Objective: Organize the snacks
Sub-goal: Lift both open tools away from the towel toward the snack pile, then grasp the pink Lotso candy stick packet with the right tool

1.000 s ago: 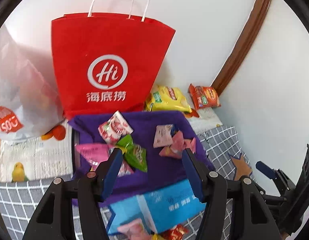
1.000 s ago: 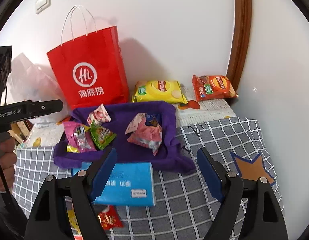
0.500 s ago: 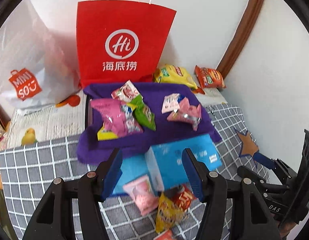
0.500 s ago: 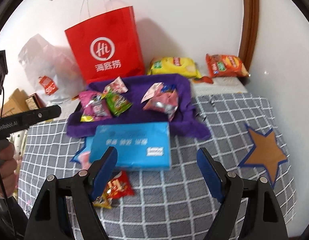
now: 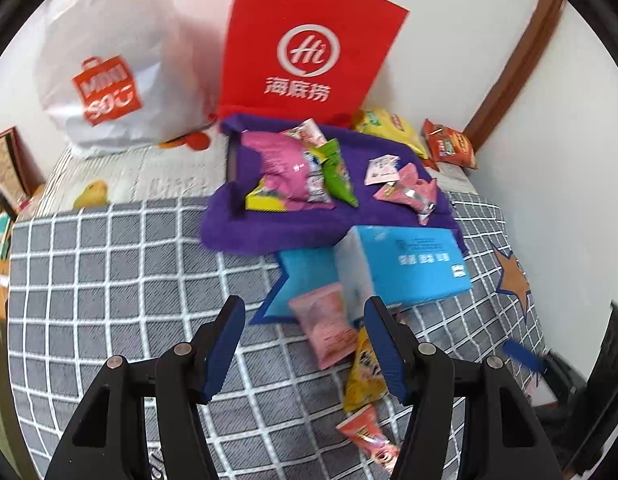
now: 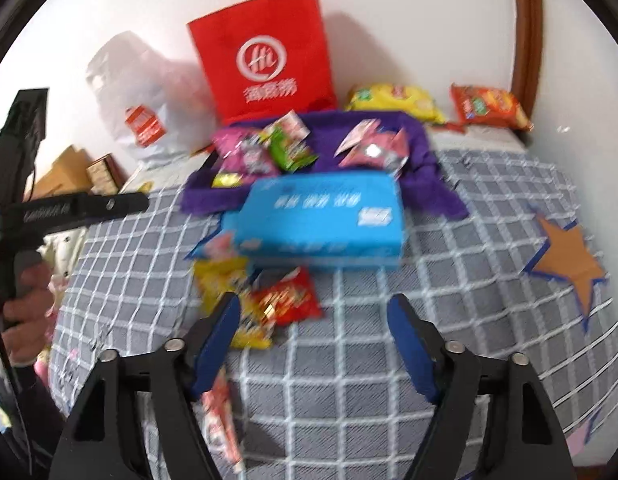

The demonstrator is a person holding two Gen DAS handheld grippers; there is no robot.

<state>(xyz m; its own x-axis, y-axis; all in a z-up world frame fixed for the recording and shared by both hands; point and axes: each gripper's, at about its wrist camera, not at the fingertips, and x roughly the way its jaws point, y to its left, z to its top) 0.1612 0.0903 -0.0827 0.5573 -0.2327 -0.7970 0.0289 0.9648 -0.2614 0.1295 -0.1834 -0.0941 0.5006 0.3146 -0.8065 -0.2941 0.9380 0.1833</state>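
Observation:
Loose snack packets lie on the grey checked cloth in front of a blue tissue box [image 5: 417, 268]: a pale pink packet [image 5: 327, 324], a yellow packet [image 5: 365, 376] and a red packet [image 6: 291, 296]. My left gripper [image 5: 305, 324] hangs open above the pink packet, nothing between its pads. My right gripper [image 6: 315, 320] hovers over the red packet [image 6: 291, 296] and a yellow packet [image 6: 225, 280]; its jaws are closing with nothing held. Behind the box a purple cloth tray [image 5: 293, 224] holds several packets, pink, green and white.
A red paper bag [image 5: 309, 48] and a white plastic bag [image 5: 109, 76] stand against the back wall. Yellow chips [image 6: 393, 100] and orange chips [image 6: 489, 108] lie at the back right. A person's hand [image 6: 25, 304] holds the other gripper at the left.
Both grippers have pulled back and sunk toward the near cloth, so the loose packets before the blue box came into view. The right gripper's fingers stand closer together than before.

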